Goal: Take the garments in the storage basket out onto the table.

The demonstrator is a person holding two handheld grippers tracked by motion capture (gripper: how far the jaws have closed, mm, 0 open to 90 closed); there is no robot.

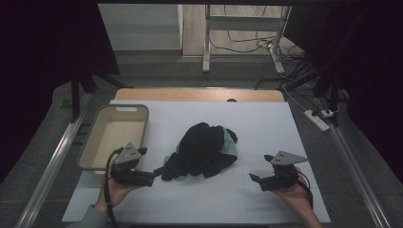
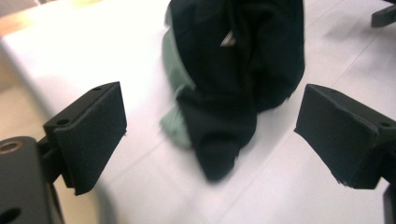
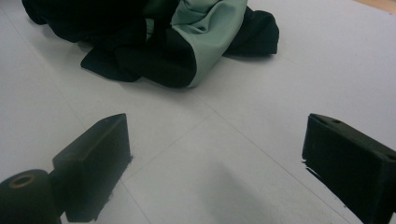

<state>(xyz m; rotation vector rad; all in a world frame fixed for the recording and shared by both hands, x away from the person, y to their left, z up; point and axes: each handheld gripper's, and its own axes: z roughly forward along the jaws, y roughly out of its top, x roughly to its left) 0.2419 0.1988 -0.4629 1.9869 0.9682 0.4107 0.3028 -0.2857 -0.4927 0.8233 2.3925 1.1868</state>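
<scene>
Bin [image 1: 90, 142] sits far left on the tabletop [image 1: 266, 123], nothing in it that I can see. My left gripper [image 1: 159, 173] is just beside the near-left tip of the crumpled dark-and-green garment [image 1: 204, 148], jaws apart, cloth tip between them but not pinched. Best to push in deeper and low so both layers get caught before closing. My right gripper [image 1: 255, 179] rests well right of the garment, jaws apart, holding nothing.

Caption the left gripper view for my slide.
Open left gripper nears a dark garment on the white table.
</scene>
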